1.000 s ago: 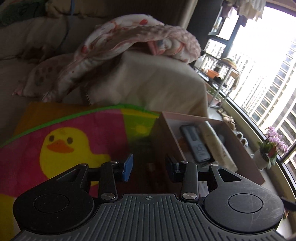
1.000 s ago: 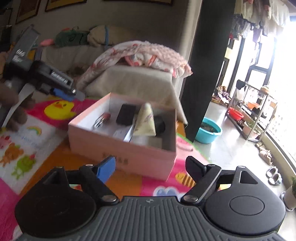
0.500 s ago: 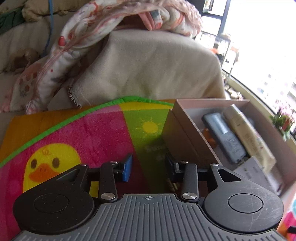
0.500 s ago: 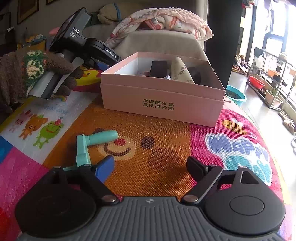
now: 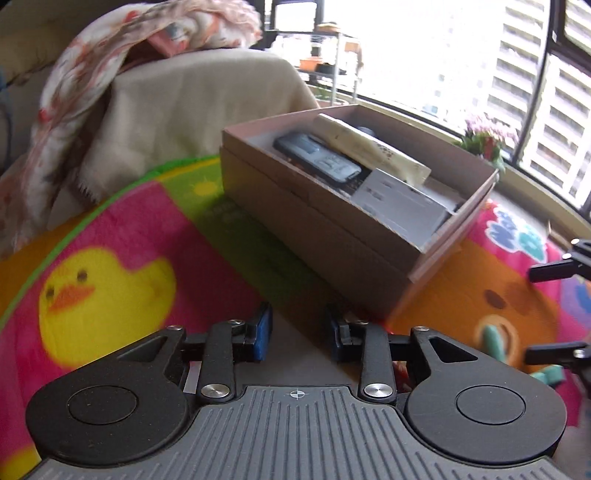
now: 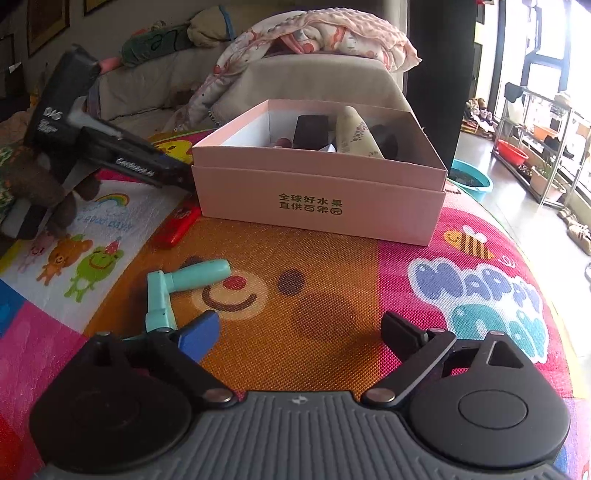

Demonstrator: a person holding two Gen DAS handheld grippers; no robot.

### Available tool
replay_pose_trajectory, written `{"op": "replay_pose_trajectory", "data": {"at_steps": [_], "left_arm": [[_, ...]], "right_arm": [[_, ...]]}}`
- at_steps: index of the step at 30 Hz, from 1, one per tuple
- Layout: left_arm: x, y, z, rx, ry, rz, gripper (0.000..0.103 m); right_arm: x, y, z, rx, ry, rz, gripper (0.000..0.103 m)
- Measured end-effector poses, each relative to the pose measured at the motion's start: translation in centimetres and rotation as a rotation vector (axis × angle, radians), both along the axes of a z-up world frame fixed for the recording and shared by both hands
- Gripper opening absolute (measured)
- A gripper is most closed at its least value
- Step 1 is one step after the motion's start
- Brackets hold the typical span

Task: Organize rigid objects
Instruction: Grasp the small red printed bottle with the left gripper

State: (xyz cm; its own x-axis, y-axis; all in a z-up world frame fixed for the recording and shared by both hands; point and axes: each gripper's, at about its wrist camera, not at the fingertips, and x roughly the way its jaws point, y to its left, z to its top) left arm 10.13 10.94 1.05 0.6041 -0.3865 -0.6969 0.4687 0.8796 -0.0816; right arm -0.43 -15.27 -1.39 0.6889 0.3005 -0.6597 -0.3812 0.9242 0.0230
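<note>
A pink cardboard box (image 6: pixel 317 192) stands on the play mat and holds a dark remote (image 5: pixel 317 157), a cream tube (image 5: pixel 369 147) and a grey packet (image 5: pixel 399 203). It also shows in the left wrist view (image 5: pixel 314 229). A teal handle-shaped tool (image 6: pixel 177 288) lies on the mat just ahead of my right gripper's left finger. A red flat object (image 6: pixel 177 223) lies by the box's near left corner. My right gripper (image 6: pixel 299 334) is open and empty above the mat. My left gripper (image 5: pixel 297 332) is open and empty, close to the box's side; it appears in the right wrist view (image 6: pixel 110 155).
A colourful play mat (image 6: pixel 332 295) covers the surface. A beige sofa (image 6: pixel 317 81) with a floral blanket (image 6: pixel 332 33) stands behind the box. A teal basin (image 6: pixel 471 181) and a metal rack (image 6: pixel 546 147) are on the floor to the right, by the window.
My left gripper has swung right and back, so the whole box now shows. My right gripper has dropped low over the mat near the teal tool. The red object has come into view.
</note>
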Motion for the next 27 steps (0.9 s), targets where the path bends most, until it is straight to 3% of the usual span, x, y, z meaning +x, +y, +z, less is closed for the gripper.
{"op": "replay_pose_trajectory", "data": {"at_steps": [4, 6, 8, 18, 27], "left_arm": [[-3.4, 1.9, 0.4, -0.143, 0.065, 0.236, 0.035], [-5.1, 1.6, 0.7, -0.238, 0.101, 0.259, 0.035], [-6.2, 0.3, 1.2, -0.27, 0.099, 0.259, 0.035], [-4.3, -5.8, 0.3, -0.043, 0.032, 0.301, 0.039], [-6.4, -4.9, 0.2, -0.047, 0.018, 0.29, 0.03]], "right_arm": [[0.1, 0.0, 0.0, 0.0, 0.004, -0.008, 0.097], [0.1, 0.0, 0.0, 0.0, 0.005, -0.009, 0.097], [0.2, -0.1, 0.0, 0.002, 0.006, -0.009, 0.098], [0.2, -0.1, -0.1, 0.002, 0.01, -0.015, 0.099], [0.6, 0.1, -0.2, -0.009, 0.029, 0.007, 0.103]]}}
